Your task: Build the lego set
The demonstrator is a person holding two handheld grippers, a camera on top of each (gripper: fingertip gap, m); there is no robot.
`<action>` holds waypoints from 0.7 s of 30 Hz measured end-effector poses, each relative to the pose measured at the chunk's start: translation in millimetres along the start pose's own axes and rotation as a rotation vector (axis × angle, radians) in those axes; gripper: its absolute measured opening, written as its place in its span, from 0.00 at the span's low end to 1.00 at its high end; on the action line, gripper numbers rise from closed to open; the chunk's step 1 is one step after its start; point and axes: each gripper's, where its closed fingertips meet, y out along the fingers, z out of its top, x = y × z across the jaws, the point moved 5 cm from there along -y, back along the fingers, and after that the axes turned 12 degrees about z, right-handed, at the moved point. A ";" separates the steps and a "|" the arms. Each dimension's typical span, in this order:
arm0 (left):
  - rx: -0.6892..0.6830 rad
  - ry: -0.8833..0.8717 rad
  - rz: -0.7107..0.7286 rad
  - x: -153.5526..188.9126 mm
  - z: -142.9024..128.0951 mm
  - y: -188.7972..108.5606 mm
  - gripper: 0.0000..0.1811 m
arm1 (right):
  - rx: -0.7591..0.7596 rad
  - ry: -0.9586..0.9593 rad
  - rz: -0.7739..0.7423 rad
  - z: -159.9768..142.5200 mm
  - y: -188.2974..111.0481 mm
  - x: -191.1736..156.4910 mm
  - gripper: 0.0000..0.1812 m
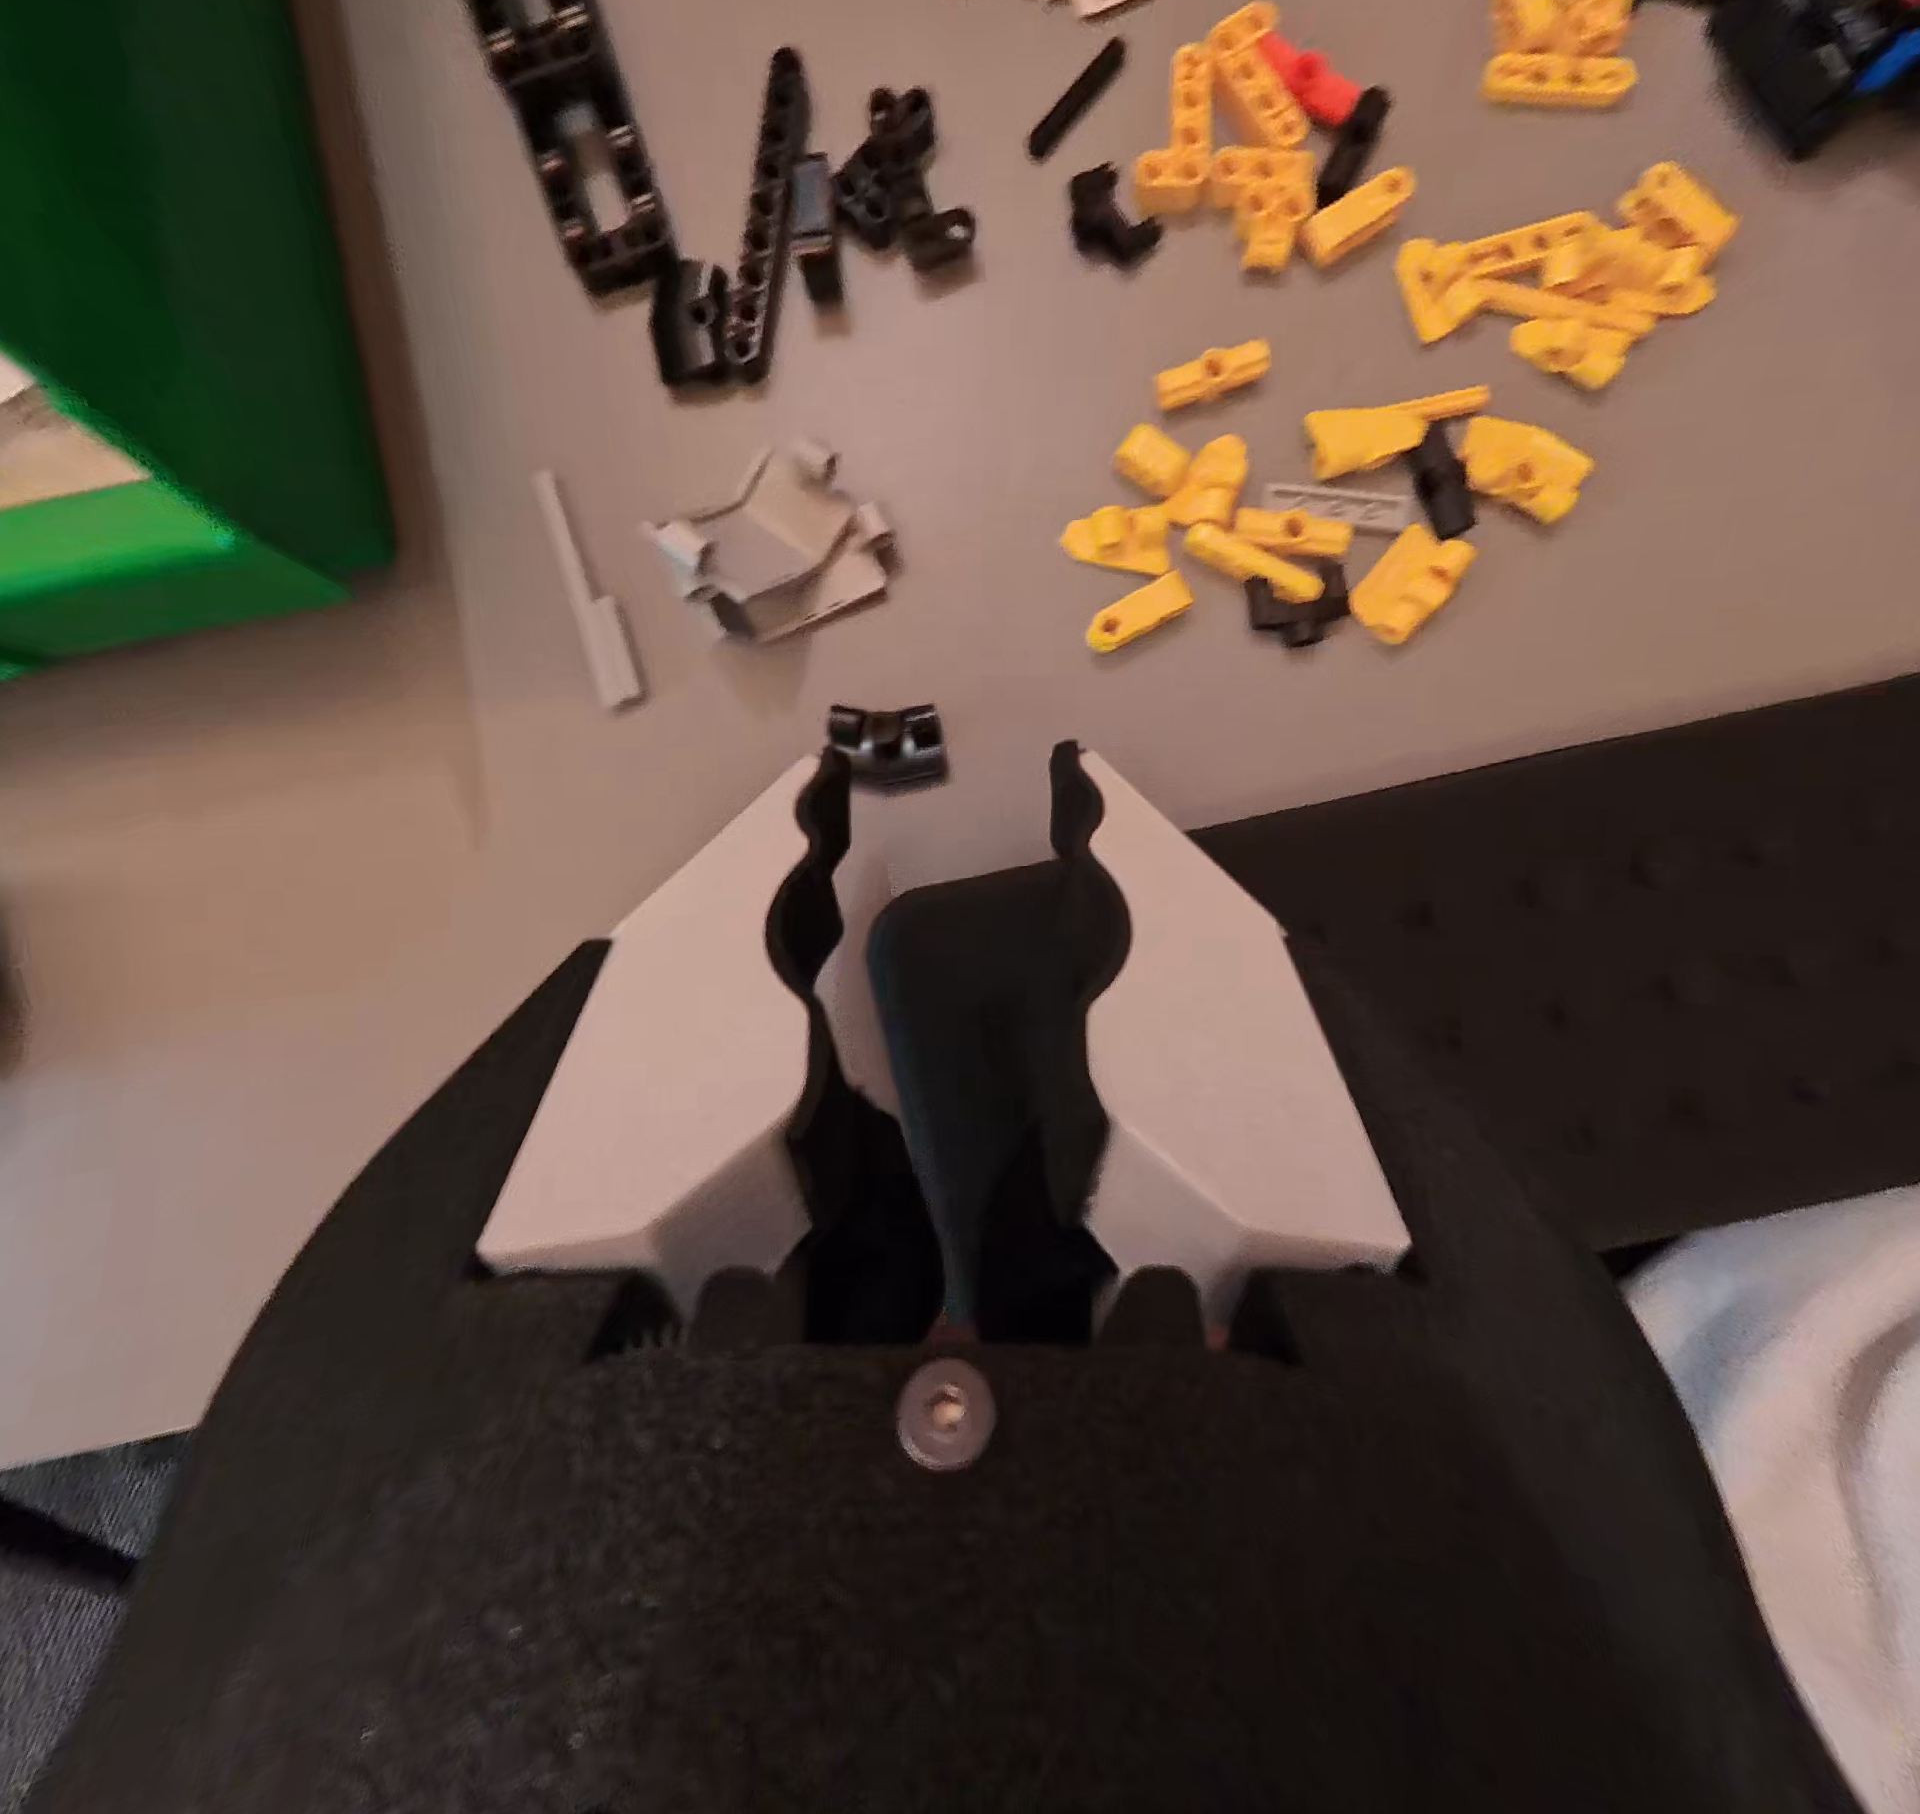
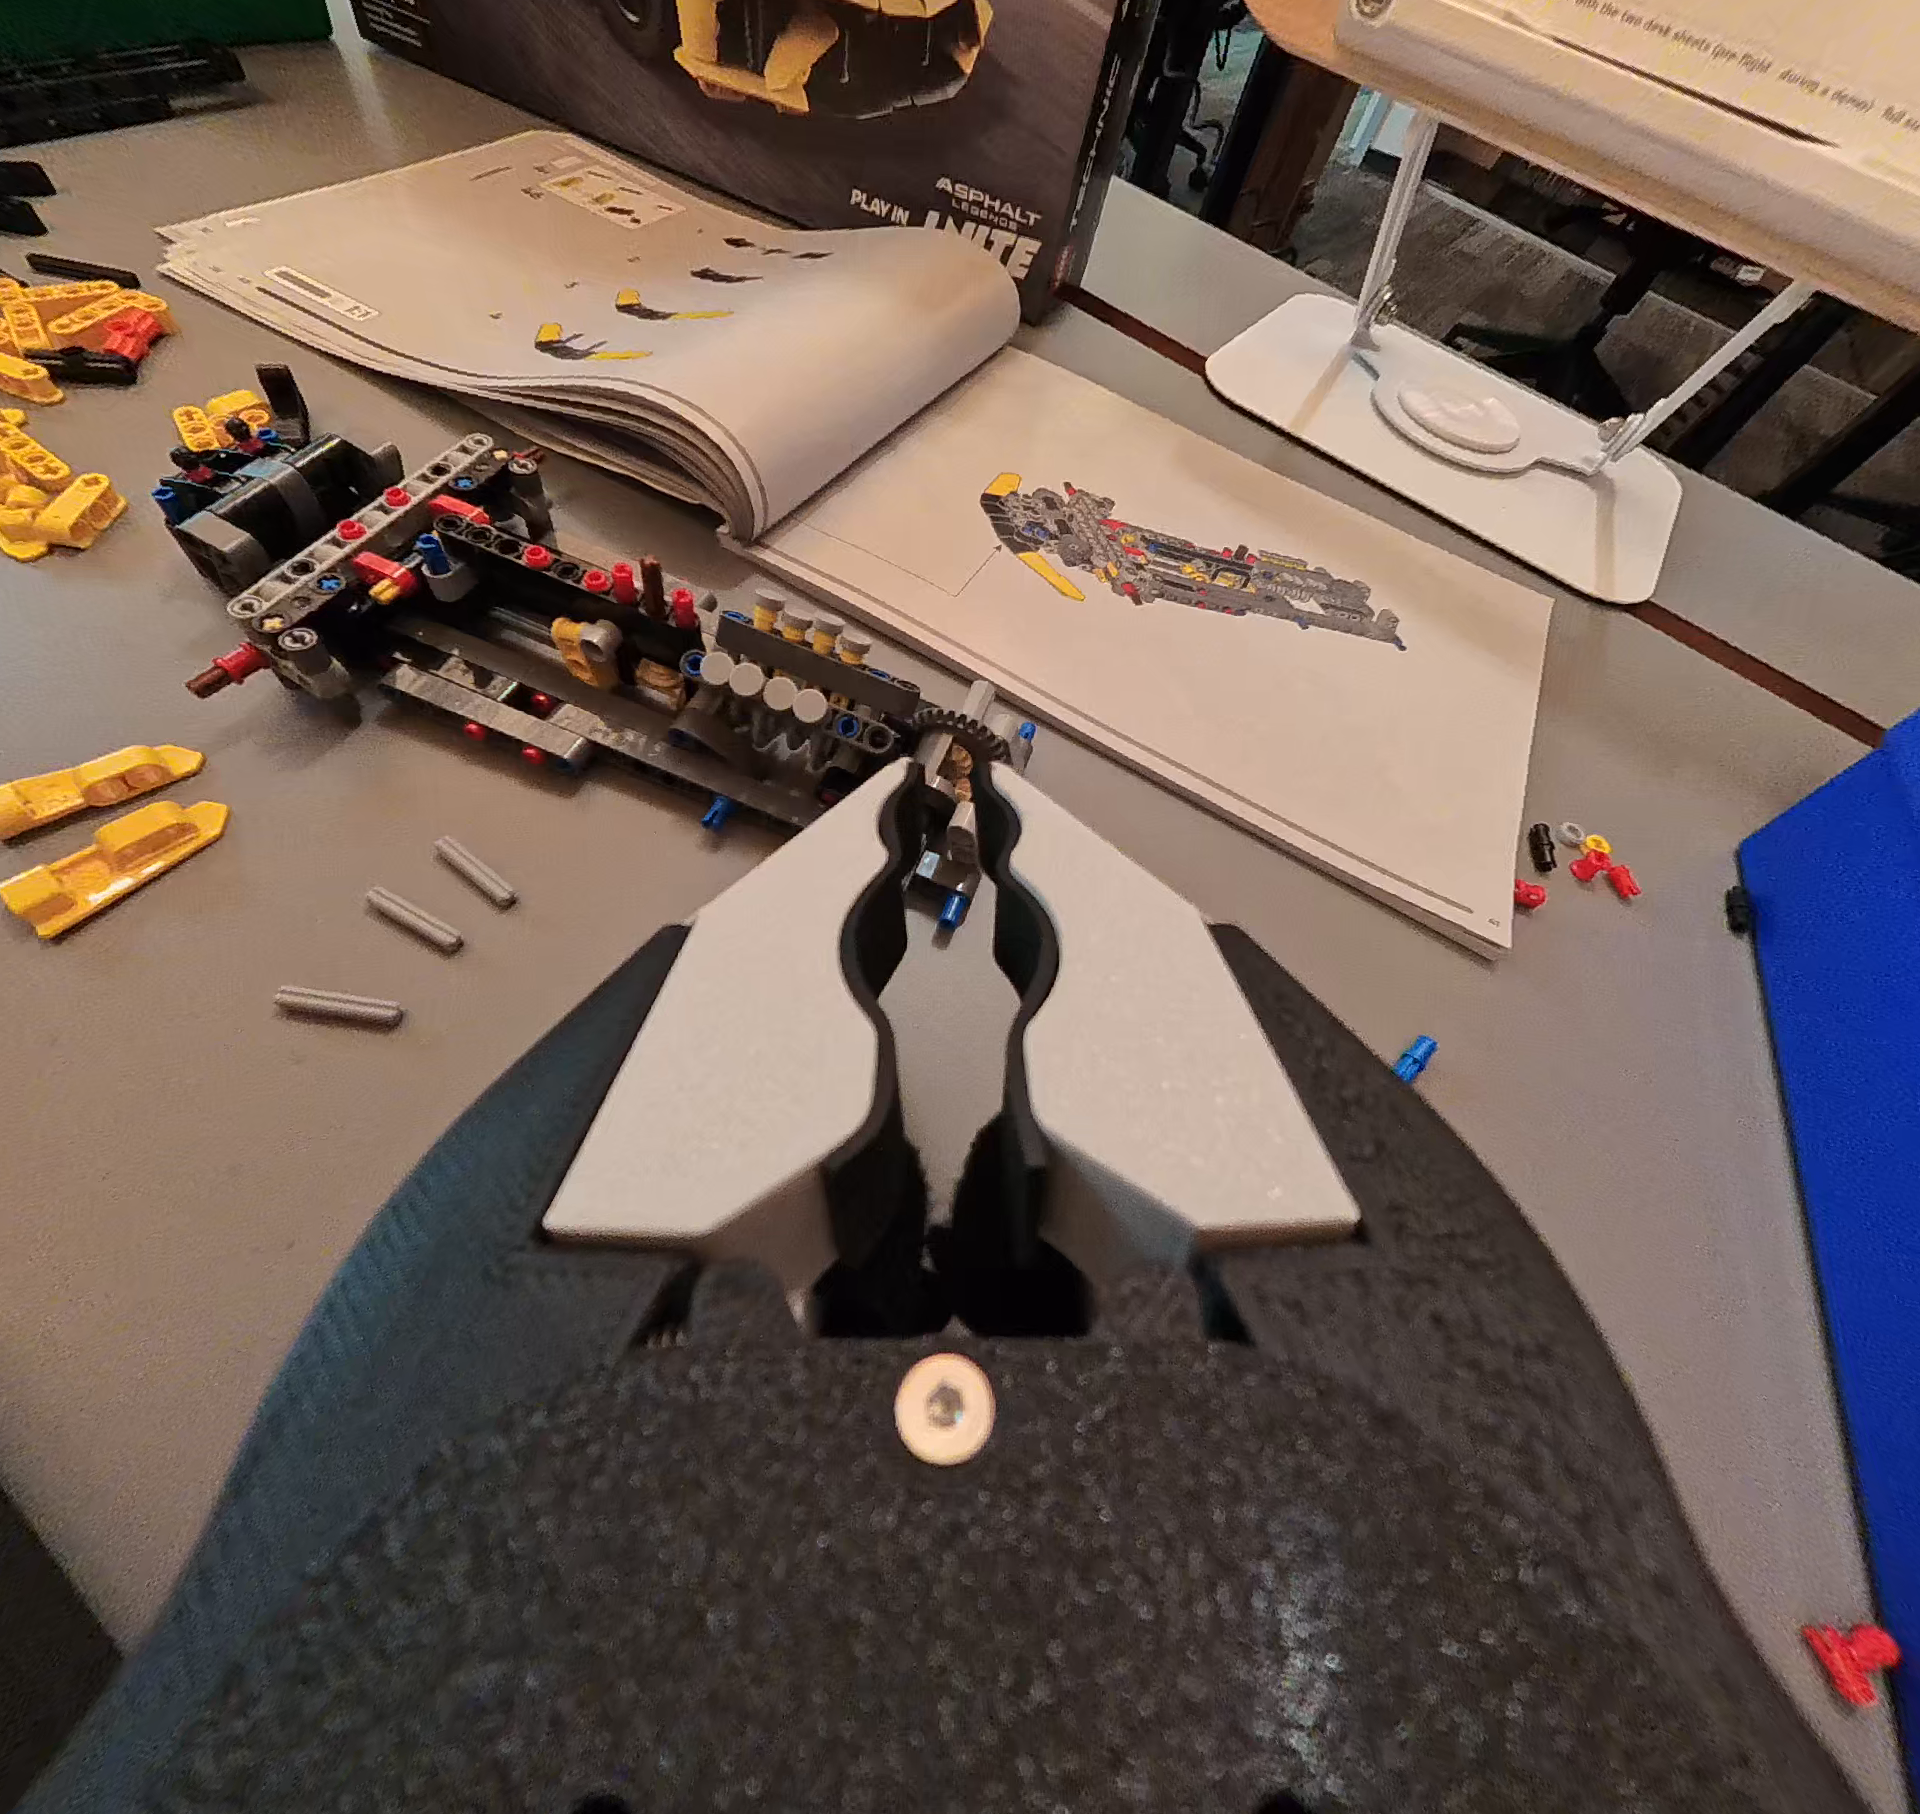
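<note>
In the left wrist view, my left gripper [image 1: 948, 777] is open low over the grey table. A small black connector [image 1: 888, 741] lies right at its left fingertip [image 1: 831, 777], just inside the gap. Loose yellow pieces [image 1: 1278, 528] and black beams [image 1: 758, 216] lie beyond, with a grey panel piece [image 1: 774, 549] closer in. In the right wrist view, my right gripper [image 2: 951, 793] is closed on the near end of the long half-built chassis [image 2: 499, 611], by its small black gear [image 2: 951, 725]. The chassis rests on the table.
An open instruction booklet [image 2: 1195, 684] lies right of the chassis, with the set's box [image 2: 810, 50] behind it. A white stand [image 2: 1455, 434] is at the back right, and a blue panel [image 2: 1849, 1037] on the right. Grey axles [image 2: 416, 917] and yellow panels [image 2: 104, 829] lie on the left. A green box [image 1: 156, 258] stands far left. One gripper's finger ends stand about 45 cm off the other's.
</note>
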 end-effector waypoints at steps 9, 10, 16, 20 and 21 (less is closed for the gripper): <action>-0.036 0.015 0.031 -10.4 -9.9 9.8 0.20 | -0.012 0.003 -0.003 -1.6 1.3 1.1 0.04; -0.040 0.023 0.036 -10.3 -10.2 11.5 0.20 | -0.013 0.002 -0.005 -1.8 1.3 1.3 0.04; -0.064 0.046 0.053 -13.1 -13.0 21.5 0.20 | -0.013 0.007 -0.010 -2.2 0.5 2.5 0.04; -0.062 0.041 0.035 -12.4 -12.6 25.0 0.20 | -0.022 0.005 -0.008 -3.1 1.7 2.4 0.04; -0.058 0.038 0.030 -12.3 -11.8 25.0 0.20 | -0.024 0.003 -0.010 -3.1 1.9 2.3 0.04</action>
